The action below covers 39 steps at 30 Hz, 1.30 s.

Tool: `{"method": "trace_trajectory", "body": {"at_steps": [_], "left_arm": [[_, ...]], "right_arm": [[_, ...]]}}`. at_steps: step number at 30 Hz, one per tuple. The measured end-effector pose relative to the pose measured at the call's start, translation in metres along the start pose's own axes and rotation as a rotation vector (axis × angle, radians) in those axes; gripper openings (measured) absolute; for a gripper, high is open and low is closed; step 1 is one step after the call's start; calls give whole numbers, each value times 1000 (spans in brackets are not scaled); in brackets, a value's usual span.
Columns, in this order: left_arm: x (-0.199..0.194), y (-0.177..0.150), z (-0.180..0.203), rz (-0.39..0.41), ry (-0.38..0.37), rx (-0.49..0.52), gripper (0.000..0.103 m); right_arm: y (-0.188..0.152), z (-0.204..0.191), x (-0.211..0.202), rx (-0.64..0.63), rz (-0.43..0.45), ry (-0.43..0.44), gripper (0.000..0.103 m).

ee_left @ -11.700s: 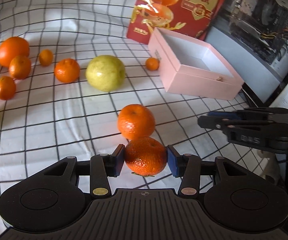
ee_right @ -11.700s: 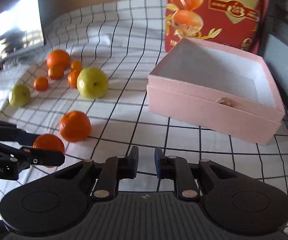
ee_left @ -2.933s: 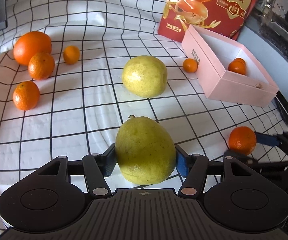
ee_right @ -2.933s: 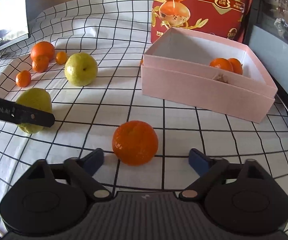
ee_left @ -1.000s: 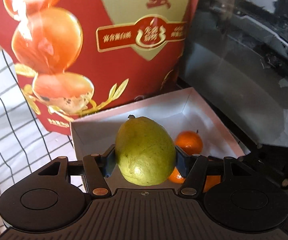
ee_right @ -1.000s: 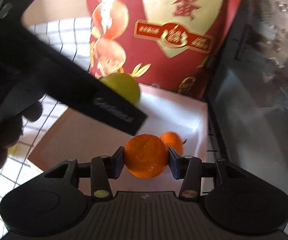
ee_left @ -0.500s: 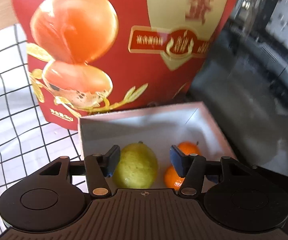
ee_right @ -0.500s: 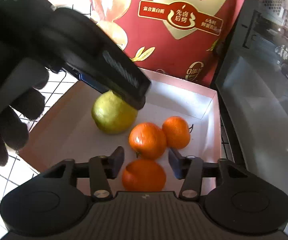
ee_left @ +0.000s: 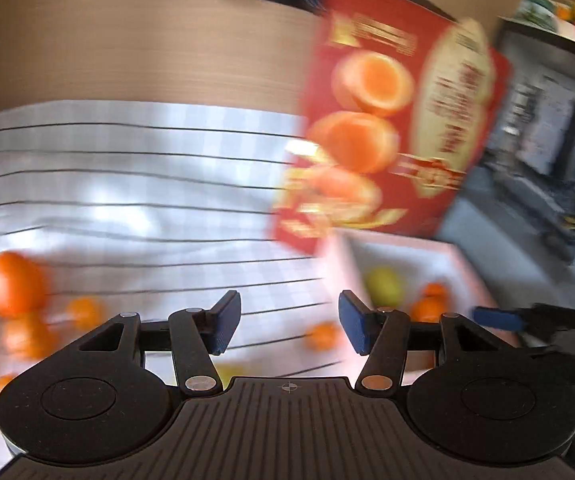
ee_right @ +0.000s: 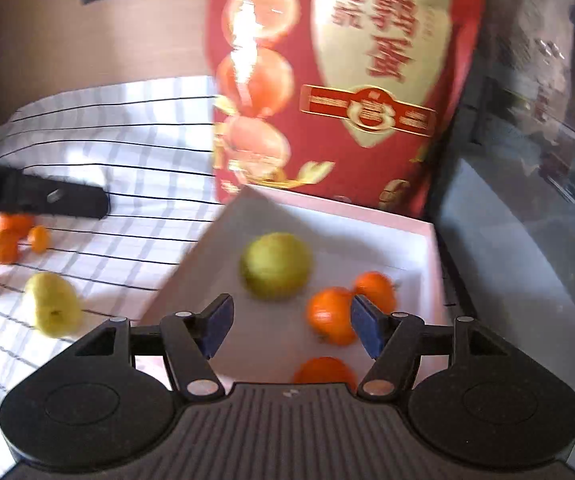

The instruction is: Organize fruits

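Left gripper [ee_left: 289, 326] and right gripper [ee_right: 290, 326]: matte black ribbed bodies with paired round housings, angled black finger links fixed by silver and copper rivets, and blue fingertip pads [ee_left: 226, 326].

Red printed bag [ee_right: 367, 80] on checked tablecloth [ee_right: 127, 152].

The left gripper [ee_left: 289, 328] is seen with its blue pads spread wide and nothing between them — its jaws have just been closing slightly. Its view is heavily blurred. Its dark finger is also caught at the left edge of the right wrist view. The right gripper [ee_right: 289, 326] is angled downward, its jaws parted and nothing pressed by the pads — they have just been opening. One of its blue-tipped fingers [ee_left: 499, 318] is visible at the right side of the left wrist view, at about the level of the left pads.
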<state>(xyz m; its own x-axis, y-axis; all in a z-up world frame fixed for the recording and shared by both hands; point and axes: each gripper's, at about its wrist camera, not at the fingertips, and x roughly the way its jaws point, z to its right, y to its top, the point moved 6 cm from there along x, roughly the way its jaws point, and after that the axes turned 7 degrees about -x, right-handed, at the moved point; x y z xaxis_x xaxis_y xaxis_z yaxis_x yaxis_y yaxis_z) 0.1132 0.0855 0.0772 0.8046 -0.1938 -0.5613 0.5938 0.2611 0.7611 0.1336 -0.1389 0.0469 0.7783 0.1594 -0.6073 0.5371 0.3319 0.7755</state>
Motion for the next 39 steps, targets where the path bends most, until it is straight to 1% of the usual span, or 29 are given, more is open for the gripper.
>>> {"method": "trace_trajectory", "body": {"at_steps": [3,5,9,11,15,18,20,24,27,29,31,35,39], "left_arm": [[-21,-5,-45,40,140,-31,59],[-34,-10,-77,53,226,-90,59],[-58,-23,-142,48,358,-216,59],[-69,-30,-165,39,387,-251,59],[-80,-37,-189,34,394,-289,59],[-89,-36,-199,51,381,-289,59],[-90,-37,-201,36,345,-262,59],[-72,-41,-189,-42,262,-174,59],[-57,-43,-173,-61,233,-115,59],[-46,-44,-166,-70,244,-78,59],[-32,-46,-163,-88,278,-51,59],[-12,-49,-163,-117,304,-52,59],[-3,-50,-166,-118,311,-62,58]], "right_arm": [[-2,-30,-5,-25,9,34,66],[-3,-48,-5,-43,8,52,66],[-8,-87,-9,-48,-3,95,66],[-10,-103,-10,-42,-11,113,66],[-14,-129,-9,-14,-25,142,67],[-16,-142,-10,1,-27,155,67],[-18,-148,-10,8,-27,157,67],[-25,-157,-11,7,-42,156,68],[-31,-161,-12,-11,-59,147,68],[-34,-161,-15,-24,-62,138,68],[-37,-159,-19,-34,-63,130,68],[-43,-151,-25,-53,-69,110,68],[-49,-139,-28,-57,-84,92,68]]}}
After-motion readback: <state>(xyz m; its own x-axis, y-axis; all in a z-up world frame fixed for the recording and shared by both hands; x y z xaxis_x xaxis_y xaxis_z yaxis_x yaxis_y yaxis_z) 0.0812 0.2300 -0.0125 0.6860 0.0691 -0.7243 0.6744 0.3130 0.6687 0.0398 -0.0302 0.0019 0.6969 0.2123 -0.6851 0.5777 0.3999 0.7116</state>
